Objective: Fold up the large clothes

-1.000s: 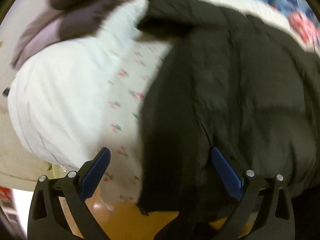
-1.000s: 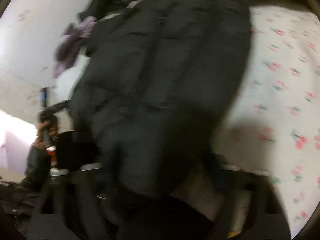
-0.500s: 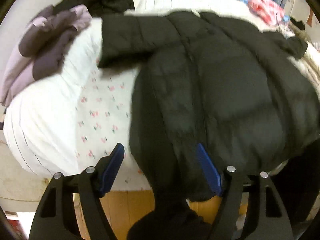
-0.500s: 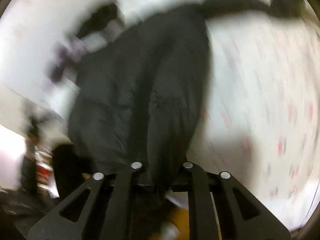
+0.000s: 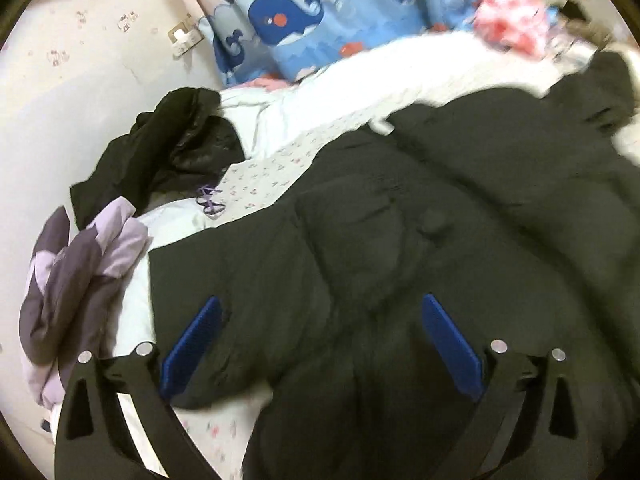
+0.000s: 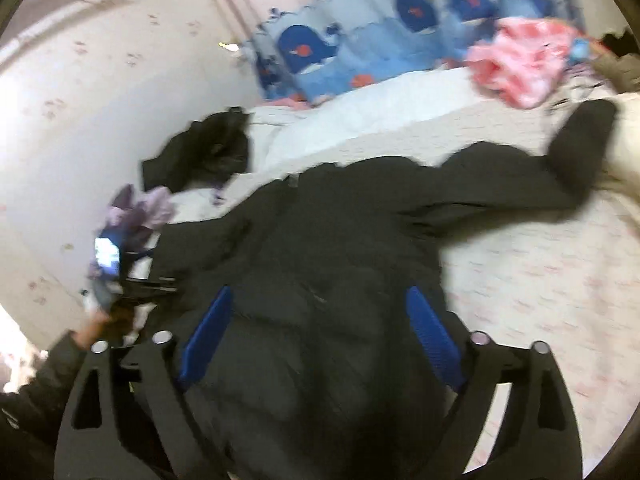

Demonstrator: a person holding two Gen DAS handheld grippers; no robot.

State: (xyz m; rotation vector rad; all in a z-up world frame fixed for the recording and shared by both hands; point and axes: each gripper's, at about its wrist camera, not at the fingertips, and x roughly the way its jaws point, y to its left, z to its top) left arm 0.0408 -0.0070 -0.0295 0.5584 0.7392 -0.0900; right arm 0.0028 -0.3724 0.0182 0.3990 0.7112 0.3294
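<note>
A large black puffer jacket (image 5: pixel 400 248) lies spread on the bed, with one sleeve (image 6: pixel 576 160) stretched out to the right. My left gripper (image 5: pixel 320 300) hovers over the jacket's near left part. Its jaws are opening wide and its blue pads (image 5: pixel 192 344) press on nothing. My right gripper (image 6: pixel 318 292) hangs above the jacket's lower middle (image 6: pixel 320 264). Its jaws are also opening, with only the jacket lying beneath them. A hand in a dark sleeve (image 6: pixel 80 344) holds the left gripper at the left edge of the right wrist view.
A second black garment (image 5: pixel 180 152) and a crumpled lavender one (image 5: pixel 76 280) lie at the bed's left side by the wall. A pink cloth (image 5: pixel 512 32) sits at the far right, in front of whale-print fabric (image 5: pixel 304 12). Floral sheet (image 6: pixel 540 280) shows right of the jacket.
The right gripper was shut on the jacket's hem; it has let go, opened and risen. The left gripper narrowed, reopened and swung round, so both views now look up the bed.
</note>
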